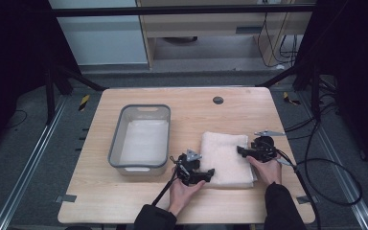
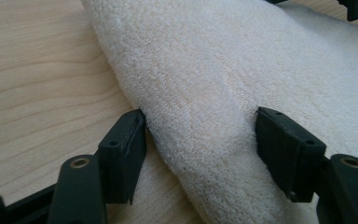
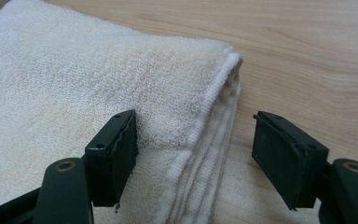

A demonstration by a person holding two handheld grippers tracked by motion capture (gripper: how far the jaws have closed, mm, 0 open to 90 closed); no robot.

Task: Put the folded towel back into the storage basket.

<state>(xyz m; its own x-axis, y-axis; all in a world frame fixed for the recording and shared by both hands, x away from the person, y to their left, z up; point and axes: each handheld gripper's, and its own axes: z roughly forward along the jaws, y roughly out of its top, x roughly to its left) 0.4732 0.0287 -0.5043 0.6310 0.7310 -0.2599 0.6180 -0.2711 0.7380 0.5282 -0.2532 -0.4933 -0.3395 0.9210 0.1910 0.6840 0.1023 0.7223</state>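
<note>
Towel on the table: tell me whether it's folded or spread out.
Folded. The towel lies as a compact rectangle, and the right gripper view shows several stacked layers along its edge.

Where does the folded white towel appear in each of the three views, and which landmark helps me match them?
High view: the towel lies right of centre on the table, between the two claws.
Left gripper view: its rounded folded edge runs between the open jaws.
Right gripper view: its layered corner sits between the open jaws.
Shared landmark: the light wooden table under the towel, seen in all three.
</note>
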